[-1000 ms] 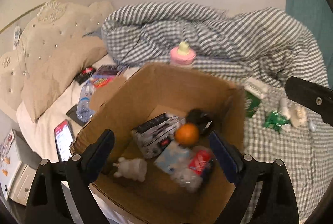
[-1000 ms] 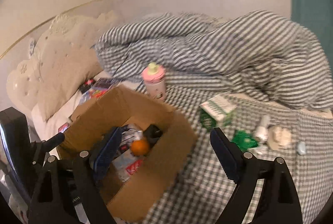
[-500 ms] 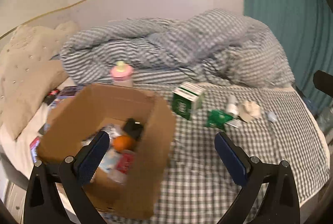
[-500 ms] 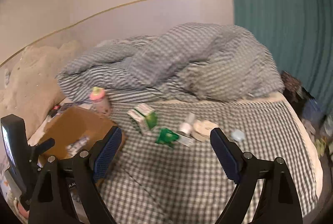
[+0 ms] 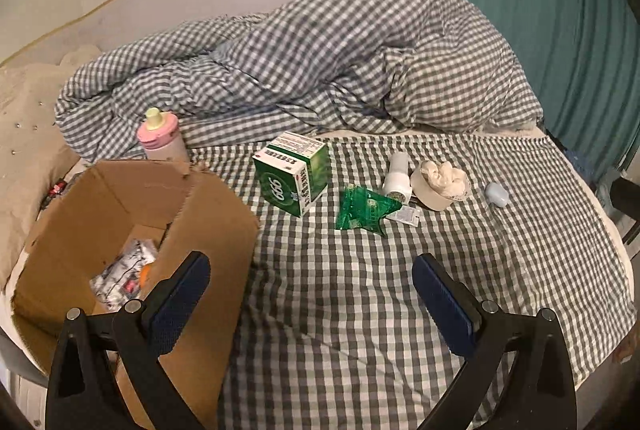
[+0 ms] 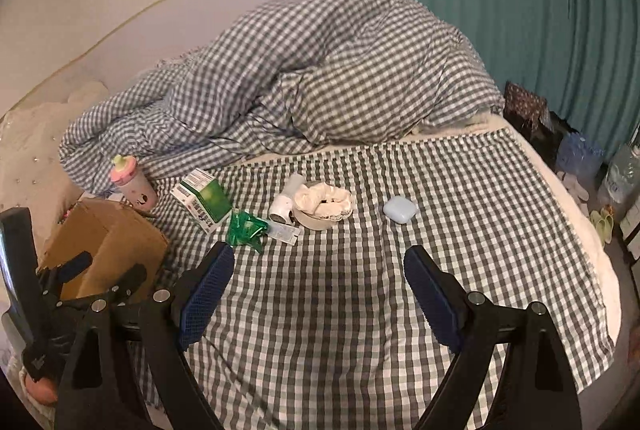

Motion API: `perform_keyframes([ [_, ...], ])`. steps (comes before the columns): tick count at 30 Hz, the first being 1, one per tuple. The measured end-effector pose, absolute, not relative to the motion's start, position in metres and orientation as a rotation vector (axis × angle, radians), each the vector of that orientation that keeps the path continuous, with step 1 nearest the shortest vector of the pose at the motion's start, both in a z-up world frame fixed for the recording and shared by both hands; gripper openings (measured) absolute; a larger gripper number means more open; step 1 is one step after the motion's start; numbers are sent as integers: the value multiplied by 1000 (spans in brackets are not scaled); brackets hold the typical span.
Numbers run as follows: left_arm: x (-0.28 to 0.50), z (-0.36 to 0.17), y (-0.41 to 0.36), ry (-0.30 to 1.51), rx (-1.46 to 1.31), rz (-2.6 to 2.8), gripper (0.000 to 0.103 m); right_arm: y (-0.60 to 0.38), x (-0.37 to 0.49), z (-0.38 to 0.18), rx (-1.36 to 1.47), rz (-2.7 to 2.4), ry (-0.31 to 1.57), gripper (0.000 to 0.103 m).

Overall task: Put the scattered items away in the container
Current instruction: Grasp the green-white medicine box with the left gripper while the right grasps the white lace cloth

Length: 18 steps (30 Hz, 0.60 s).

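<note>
An open cardboard box (image 5: 224,230) stands at the left on the checked bed and holds several small items (image 5: 124,270); it also shows in the right wrist view (image 6: 116,238). Scattered on the sheet lie a green carton (image 5: 294,174) (image 6: 204,200), a green packet (image 5: 366,208) (image 6: 246,226), a white bottle (image 5: 397,176) (image 6: 285,204), a cream hat (image 5: 440,182) (image 6: 324,204), a pale blue case (image 5: 497,193) (image 6: 400,209) and a pink bottle (image 5: 160,136) (image 6: 132,184). My left gripper (image 5: 312,294) is open and empty beside the box. My right gripper (image 6: 320,290) is open and empty over bare sheet.
A rumpled checked duvet (image 5: 320,70) fills the back of the bed. A beige pillow (image 5: 24,134) lies at the left. A teal curtain (image 6: 540,10) hangs at the right, with bags and bottles (image 6: 580,154) on the floor below it.
Both grippers have swung right, away from the box, so the scattered items now lie ahead. The box has slid to the left of both views. Both stay open and empty.
</note>
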<state>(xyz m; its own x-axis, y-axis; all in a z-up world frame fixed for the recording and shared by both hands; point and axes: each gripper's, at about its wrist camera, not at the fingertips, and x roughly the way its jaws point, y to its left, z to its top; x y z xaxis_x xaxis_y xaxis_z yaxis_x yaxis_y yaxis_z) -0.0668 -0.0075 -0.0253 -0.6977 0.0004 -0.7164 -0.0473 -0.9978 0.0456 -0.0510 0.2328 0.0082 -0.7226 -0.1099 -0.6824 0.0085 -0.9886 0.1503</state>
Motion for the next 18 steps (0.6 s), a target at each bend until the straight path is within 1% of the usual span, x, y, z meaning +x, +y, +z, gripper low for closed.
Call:
perform_keyframes([
  [7, -116, -42, -10, 97, -1224, 2864, 103, 217, -111, -31, 1219, -2769, -172, 87],
  [11, -154, -52, -15, 78, -1209, 2866, 103, 209, -166, -64, 1313, -2721, -164, 87],
  [18, -218, -88, -21, 64, -1270, 2813, 103, 205, -240, -123, 1483, -2656, -192, 87],
])
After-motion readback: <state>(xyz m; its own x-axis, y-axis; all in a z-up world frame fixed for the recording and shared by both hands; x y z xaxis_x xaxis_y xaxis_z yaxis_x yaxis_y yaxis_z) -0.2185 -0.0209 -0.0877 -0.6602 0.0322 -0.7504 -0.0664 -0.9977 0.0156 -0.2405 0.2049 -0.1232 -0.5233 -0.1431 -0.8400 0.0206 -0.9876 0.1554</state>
